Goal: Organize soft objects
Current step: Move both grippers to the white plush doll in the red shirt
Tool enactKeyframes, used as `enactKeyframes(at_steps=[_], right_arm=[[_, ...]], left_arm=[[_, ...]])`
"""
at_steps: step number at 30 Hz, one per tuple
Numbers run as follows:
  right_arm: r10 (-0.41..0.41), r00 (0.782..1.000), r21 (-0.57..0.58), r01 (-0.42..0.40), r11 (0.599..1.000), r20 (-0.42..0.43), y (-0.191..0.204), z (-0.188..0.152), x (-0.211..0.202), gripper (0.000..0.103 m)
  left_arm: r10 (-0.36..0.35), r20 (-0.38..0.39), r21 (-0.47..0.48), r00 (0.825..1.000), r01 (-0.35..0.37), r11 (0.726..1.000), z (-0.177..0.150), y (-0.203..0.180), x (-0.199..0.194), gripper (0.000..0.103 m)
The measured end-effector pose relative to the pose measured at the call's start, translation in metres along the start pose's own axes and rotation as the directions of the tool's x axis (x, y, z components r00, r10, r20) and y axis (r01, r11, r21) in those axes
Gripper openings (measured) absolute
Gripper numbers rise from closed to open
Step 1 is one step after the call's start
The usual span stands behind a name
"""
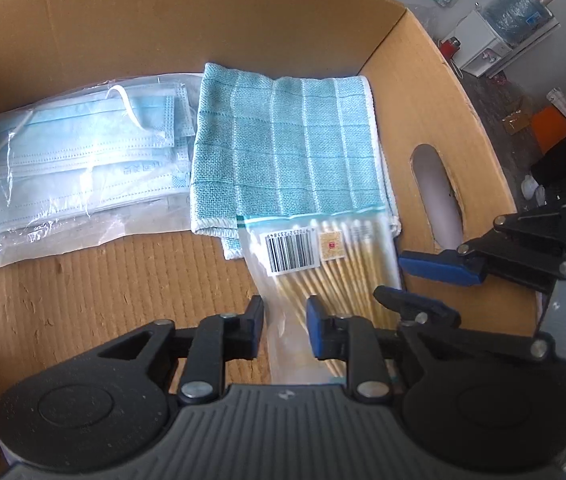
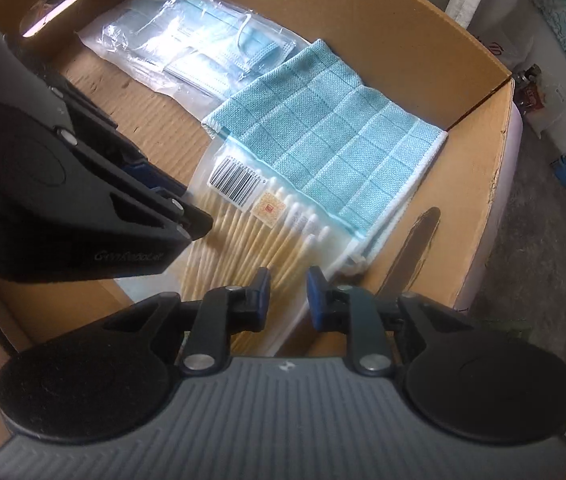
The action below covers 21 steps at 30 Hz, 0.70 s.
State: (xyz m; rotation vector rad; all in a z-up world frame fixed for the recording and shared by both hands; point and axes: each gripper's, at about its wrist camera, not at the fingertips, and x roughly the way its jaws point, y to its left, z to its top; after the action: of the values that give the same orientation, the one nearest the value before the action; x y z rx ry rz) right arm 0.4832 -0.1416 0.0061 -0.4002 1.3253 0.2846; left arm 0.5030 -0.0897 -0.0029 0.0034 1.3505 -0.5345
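Both grippers, left gripper (image 1: 285,328) and right gripper (image 2: 287,296), sit spread w/ a gap between the fingers, nothing pinched afaict. Swab bag (image 1: 323,268) lies flat low center in the box (image 1: 203,20), top edge overlapping the blue cloth (image 1: 283,152), prob so soft stuff packs side by side. Mask pack (image 1: 71,168) at left. Only a barcode label is visible, digits too blurry; faint logo on the left gripper's body, can't read it.

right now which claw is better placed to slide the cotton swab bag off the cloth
Probably left. The left claw is open, its jaws straddling the near end of the cotton swab bag, which overlaps the blue cloth. The right claw is open at the bag's side edge by the box wall.
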Motion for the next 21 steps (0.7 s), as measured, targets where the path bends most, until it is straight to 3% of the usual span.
enactKeyframes(at_steps=[3,4,5,12,15,17,19,21], right_arm=[[-0.014,0.999,0.054,0.011,0.998,0.044,-0.002,-0.004,-0.01,0.018],[-0.032,0.998,0.054,0.029,0.998,0.056,-0.003,-0.005,-0.013,0.019],[-0.05,0.997,0.039,0.048,0.998,0.055,-0.004,-0.004,-0.013,0.019],[-0.043,0.997,0.056,0.04,0.998,0.057,-0.014,-0.004,-0.011,0.015],[-0.035,0.997,0.07,0.03,0.997,0.067,-0.017,-0.006,-0.013,0.015],[-0.032,0.995,0.089,0.024,0.996,0.092,-0.018,-0.008,-0.017,0.016],[-0.03,0.992,0.117,0.015,0.993,0.12,-0.022,-0.012,-0.024,0.018],[-0.041,0.986,0.139,0.019,0.99,0.159,-0.025,-0.018,-0.039,0.018]], left_arm=[[-0.034,-0.001,-0.028,0.999,0.034,0.999,0.003,0.001,0.001,0.022],[-0.06,-0.006,-0.056,0.998,0.06,0.997,0.003,0.005,0.0,0.01],[-0.064,-0.003,-0.077,0.998,0.064,0.995,0.002,0.007,-0.001,0.005],[-0.055,-0.066,-0.167,0.996,0.044,0.985,0.012,0.018,0.017,0.004],[-0.064,-0.081,-0.202,0.995,0.046,0.978,0.011,0.017,0.025,0.02],[-0.089,-0.054,-0.206,0.995,0.076,0.976,0.009,0.015,0.022,0.04],[-0.134,-0.045,-0.213,0.99,0.121,0.969,0.007,0.014,0.015,0.042],[-0.082,-0.015,-0.203,0.997,0.077,0.976,0.003,0.009,-0.002,0.042]])
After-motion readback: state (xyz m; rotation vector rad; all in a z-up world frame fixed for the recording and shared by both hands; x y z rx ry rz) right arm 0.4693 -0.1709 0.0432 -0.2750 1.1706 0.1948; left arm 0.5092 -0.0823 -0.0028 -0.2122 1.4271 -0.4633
